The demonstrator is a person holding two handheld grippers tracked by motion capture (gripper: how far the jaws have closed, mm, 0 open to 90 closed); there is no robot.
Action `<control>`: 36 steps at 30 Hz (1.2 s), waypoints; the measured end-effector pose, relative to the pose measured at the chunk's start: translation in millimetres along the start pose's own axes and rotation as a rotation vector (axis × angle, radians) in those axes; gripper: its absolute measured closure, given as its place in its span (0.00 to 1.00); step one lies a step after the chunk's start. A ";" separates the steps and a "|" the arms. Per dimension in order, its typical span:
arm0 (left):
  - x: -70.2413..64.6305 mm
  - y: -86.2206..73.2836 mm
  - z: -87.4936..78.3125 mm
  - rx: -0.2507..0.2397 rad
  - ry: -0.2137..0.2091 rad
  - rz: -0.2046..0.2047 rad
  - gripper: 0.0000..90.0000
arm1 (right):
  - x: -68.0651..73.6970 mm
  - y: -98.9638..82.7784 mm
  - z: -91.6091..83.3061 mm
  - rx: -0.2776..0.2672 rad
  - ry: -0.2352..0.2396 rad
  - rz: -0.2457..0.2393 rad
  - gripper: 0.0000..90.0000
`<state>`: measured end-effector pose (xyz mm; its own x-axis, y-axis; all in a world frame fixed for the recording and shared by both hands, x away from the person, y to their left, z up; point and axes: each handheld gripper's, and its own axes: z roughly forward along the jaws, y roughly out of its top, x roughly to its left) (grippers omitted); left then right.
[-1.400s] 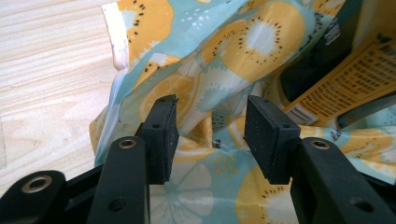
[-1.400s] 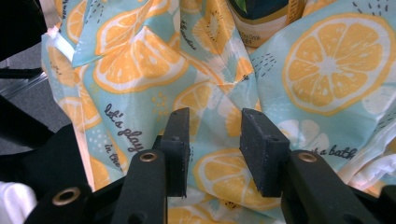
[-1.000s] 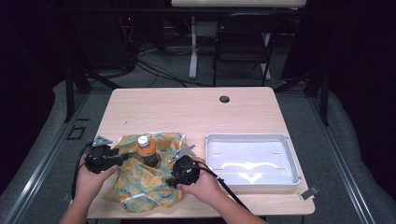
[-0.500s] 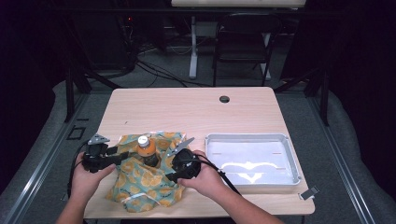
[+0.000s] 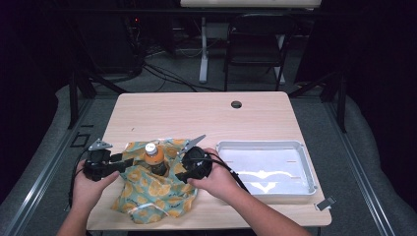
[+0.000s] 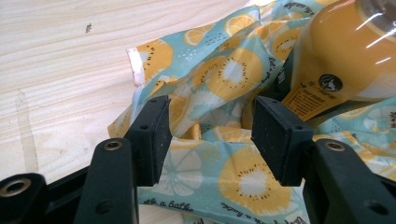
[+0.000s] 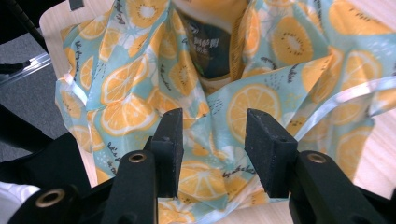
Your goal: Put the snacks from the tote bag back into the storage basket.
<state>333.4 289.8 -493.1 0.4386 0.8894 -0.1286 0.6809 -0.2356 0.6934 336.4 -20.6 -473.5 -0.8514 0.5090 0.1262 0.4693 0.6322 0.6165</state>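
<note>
Both grippers (image 5: 120,162) flanking bagged bottle (image 5: 155,158)

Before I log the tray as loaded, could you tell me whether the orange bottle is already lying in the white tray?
No, the orange bottle stands in the citrus-print bag on the table, left of the white tray.

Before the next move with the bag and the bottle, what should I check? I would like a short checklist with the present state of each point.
1. Bottle stands upright in the bag: ok.
2. Bottle cap is on: ok, high view.
3. Left claw has no cloth pinched: ok; its jaws stand apart, the bag lies past them.
4. Right claw grips the bag: not ok; its jaws have just been opening, and the cloth lies loose under the gap.
5. Tray is ready to receive things: ok, nothing lies in it.
6. Bag mouth is wide enough to free the bottle: cannot tell, folds hide it.
</note>
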 end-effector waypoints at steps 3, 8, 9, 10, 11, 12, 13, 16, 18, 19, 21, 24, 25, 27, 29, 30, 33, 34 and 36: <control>-0.9 1.2 -2.0 -0.006 -0.010 -0.003 0.52 | -3.9 8.1 -4.9 -0.004 0.007 0.008 0.62; -1.8 1.5 -3.1 -0.004 -0.015 0.002 0.52 | -5.0 17.0 -6.7 -0.009 0.007 0.009 0.60; -1.9 1.6 -3.3 -0.002 -0.014 0.004 0.52 | -4.9 18.6 -6.8 -0.007 0.008 0.007 0.60; -2.1 1.8 -3.6 -0.001 -0.015 0.006 0.52 | -4.3 23.1 -6.7 -0.003 0.008 -0.001 0.59; -2.1 1.8 -3.6 -0.001 -0.015 0.006 0.52 | -4.3 23.1 -6.7 -0.003 0.008 -0.001 0.59; -2.5 1.8 -3.7 -0.002 -0.016 0.006 0.52 | -3.1 27.9 -5.8 -0.009 0.007 -0.002 0.58; -2.6 2.0 -3.8 0.000 -0.016 0.010 0.52 | -2.8 29.0 -5.6 -0.009 0.006 -0.001 0.58; -2.9 2.4 -4.2 0.003 -0.021 0.013 0.52 | -2.9 36.2 -5.1 0.008 0.002 -0.017 0.57; -2.8 2.3 -4.4 0.003 -0.020 0.016 0.52 | -1.8 41.1 -4.3 0.004 -0.004 -0.017 0.57; -2.8 2.3 -4.4 0.003 -0.020 0.016 0.52 | -1.8 41.1 -4.3 0.004 -0.004 -0.017 0.57; -2.8 2.4 -5.1 0.001 -0.020 0.013 0.52 | -0.8 47.9 -5.2 0.013 -0.011 -0.026 0.57; -2.8 2.5 -5.6 -0.004 -0.020 0.014 0.52 | 0.0 54.9 -7.4 0.024 -0.013 -0.030 0.56; -2.9 2.4 -5.6 -0.004 -0.020 0.015 0.52 | 0.0 56.6 -7.8 0.024 -0.013 -0.029 0.55; -2.9 2.2 -5.8 -0.004 -0.020 0.016 0.52 | -0.4 61.6 -9.4 0.022 -0.015 -0.028 0.55; -2.9 2.2 -6.0 -0.004 -0.020 0.016 0.52 | -1.1 64.2 -10.7 0.031 -0.014 -0.033 0.55; -2.7 2.0 -6.3 -0.007 -0.022 0.015 0.52 | -1.4 69.1 -12.2 0.028 -0.017 -0.036 0.55; -2.1 1.9 -6.7 -0.005 -0.020 0.012 0.51 | -0.7 74.4 -13.1 0.022 -0.020 -0.032 0.55; -1.8 1.8 -6.5 -0.003 -0.020 0.011 0.51 | -0.9 76.4 -13.5 0.025 -0.015 -0.036 0.54; -1.5 1.8 -6.4 -0.001 -0.019 0.011 0.51 | -0.9 80.8 -13.9 0.037 -0.014 -0.044 0.54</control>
<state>330.2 290.6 -487.2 0.4575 0.8790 -0.1343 0.6751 -0.2450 0.6958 371.8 21.9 -413.0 -0.8682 0.4884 0.0883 0.4400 0.6752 0.5920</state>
